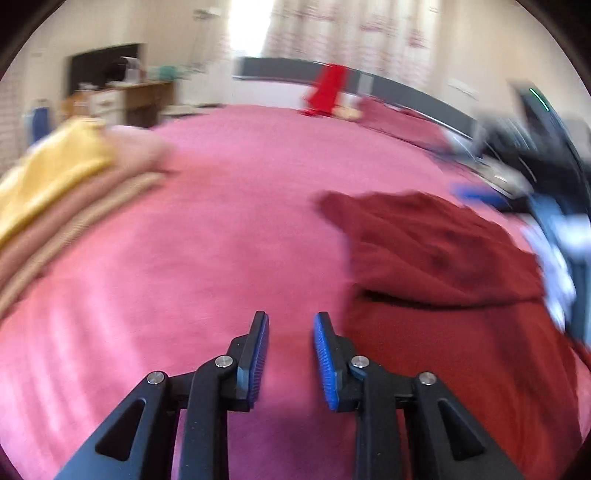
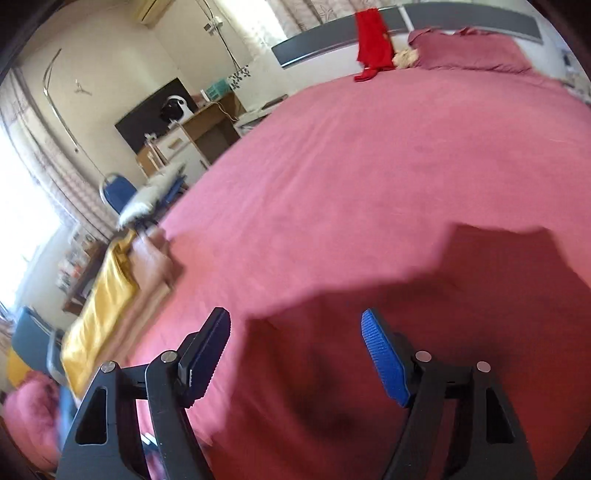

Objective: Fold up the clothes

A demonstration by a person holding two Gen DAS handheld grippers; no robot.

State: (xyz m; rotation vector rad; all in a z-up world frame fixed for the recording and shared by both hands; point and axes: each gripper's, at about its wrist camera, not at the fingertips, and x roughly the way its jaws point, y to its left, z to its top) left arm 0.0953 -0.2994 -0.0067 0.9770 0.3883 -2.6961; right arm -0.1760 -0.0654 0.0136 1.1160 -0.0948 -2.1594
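Both of your grippers have their jaws parted and hold nothing. Your right gripper (image 2: 295, 354) stands wide, with bare air between its blue ribbed pads (image 2: 384, 362). Your left gripper (image 1: 291, 360) stands narrower, a small gap between its pads (image 1: 325, 362).

Beneath and ahead of both pairs of jaws spreads a pink bedspread (image 1: 221, 229), filling most of each view. Both views are blurred.

Next largest is a dark red garment (image 1: 443, 266) lying crumpled on the bedspread. It sits just to the right of your left jaws, beside them and not between them. In the right wrist view the same garment (image 2: 424, 332) lies below and ahead of your right jaws, its ragged far edge beyond the fingertips; whether the pads touch it cannot be told.

Well off to the left of your left jaws rests a stack of folded clothes (image 1: 55, 192), yellow on top, pinkish and tan beneath. The stack (image 2: 110, 302) also shows left of your right jaws.

Far beyond the jaws, a small bright red cloth (image 2: 371, 40) hangs over the grey headboard (image 2: 461, 18).
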